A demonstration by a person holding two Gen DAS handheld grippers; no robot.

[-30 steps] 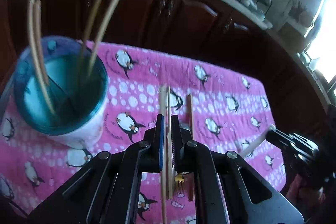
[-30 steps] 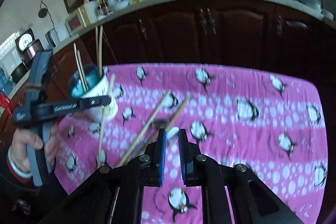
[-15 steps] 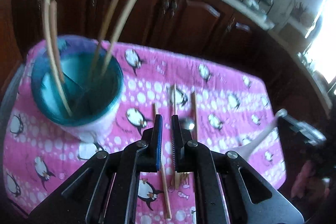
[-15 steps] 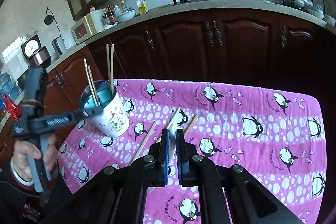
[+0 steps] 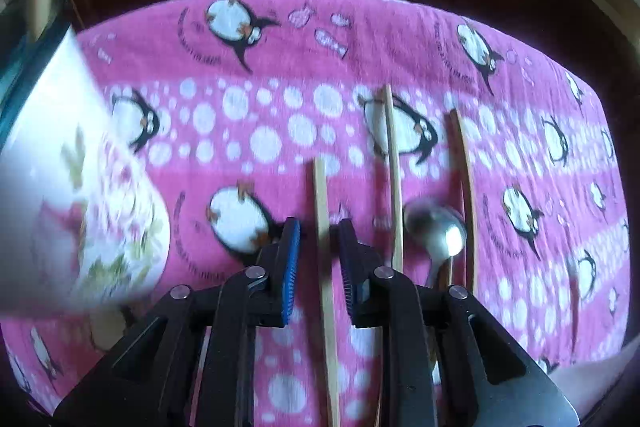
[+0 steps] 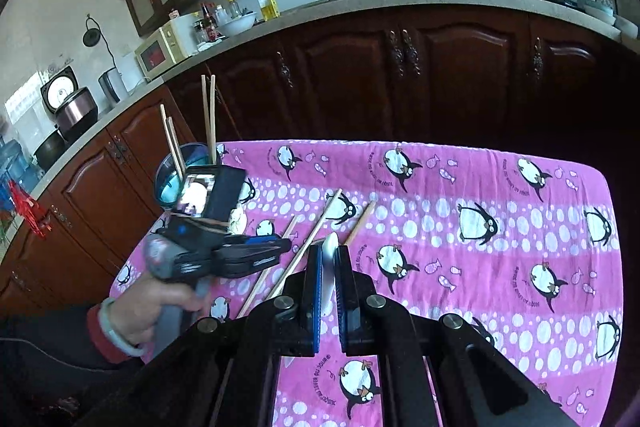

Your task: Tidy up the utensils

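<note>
- Left black two-finger gripper with blue pads (image 5: 318,247): points steeply down over the pink penguin-print cloth (image 5: 248,75). Its jaws are opening. A pale wooden chopstick (image 5: 322,211) runs through the gap between them; the pads stand clear of it on both sides, with cloth visible in the gap.
- From the right wrist view, the left gripper (image 6: 280,247) is borne by a hand (image 6: 148,311) wearing a pale bangle and a red cuff, low over the left part of the cloth.
- Two further wooden chopsticks lie on the cloth to the right of the first: a straight one (image 5: 392,155) and, beyond it, a slightly bowed one (image 5: 466,167). All three lie roughly parallel.
- A shiny metal spoon (image 5: 438,227) lies between those two chopsticks, bowl facing up; its handle passes under the gripper body.
- A white flower-patterned cup with a blue inside (image 5: 80,195) stands at the left edge of the cloth, blurred in the left view. In the right wrist view the cup (image 6: 176,179) holds four upright chopsticks (image 6: 208,115).
- Right black two-finger gripper with blue pads (image 6: 329,267): closed on a flat white handle (image 6: 330,259), gripped edge-on; the rest of that utensil is hidden.
- Dark wooden kitchen cabinets (image 6: 360,75) stand behind the table.
</note>
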